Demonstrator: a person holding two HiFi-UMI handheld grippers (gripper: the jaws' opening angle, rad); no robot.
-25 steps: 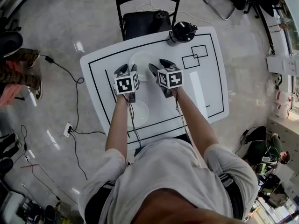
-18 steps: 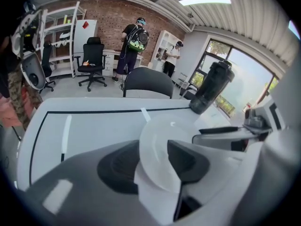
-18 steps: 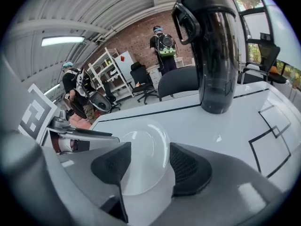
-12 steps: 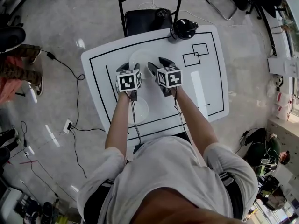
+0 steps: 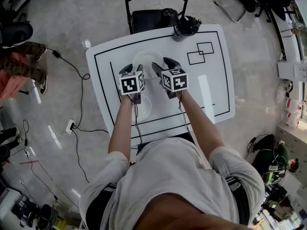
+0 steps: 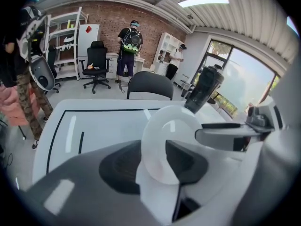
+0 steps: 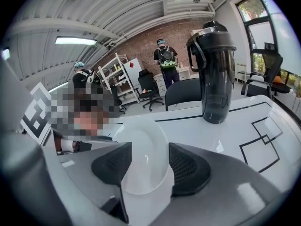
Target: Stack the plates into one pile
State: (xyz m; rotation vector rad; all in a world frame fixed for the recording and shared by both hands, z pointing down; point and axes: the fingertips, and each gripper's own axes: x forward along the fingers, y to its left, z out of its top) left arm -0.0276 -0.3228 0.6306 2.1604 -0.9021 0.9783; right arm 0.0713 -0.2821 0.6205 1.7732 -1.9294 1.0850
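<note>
Plate [image 5: 147, 60] gripped at its rim by both left gripper [image 5: 132, 71] and right gripper [image 5: 163, 67], jaws closed on it; second plate [image 5: 143, 107] lies on the worktop [image 5: 211, 90].

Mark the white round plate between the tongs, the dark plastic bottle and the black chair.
white round plate [image 6: 167, 128], left gripper view, its middle
dark plastic bottle [image 7: 217, 88], right gripper view, its body
black chair [image 5: 148, 22], head view, its seat

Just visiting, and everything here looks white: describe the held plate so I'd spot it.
On the white table with black lines, find the left gripper and right gripper. The raised plate sits tilted, its rim between both pairs of jaws; the other plate lies flat, nearer the person.
</note>
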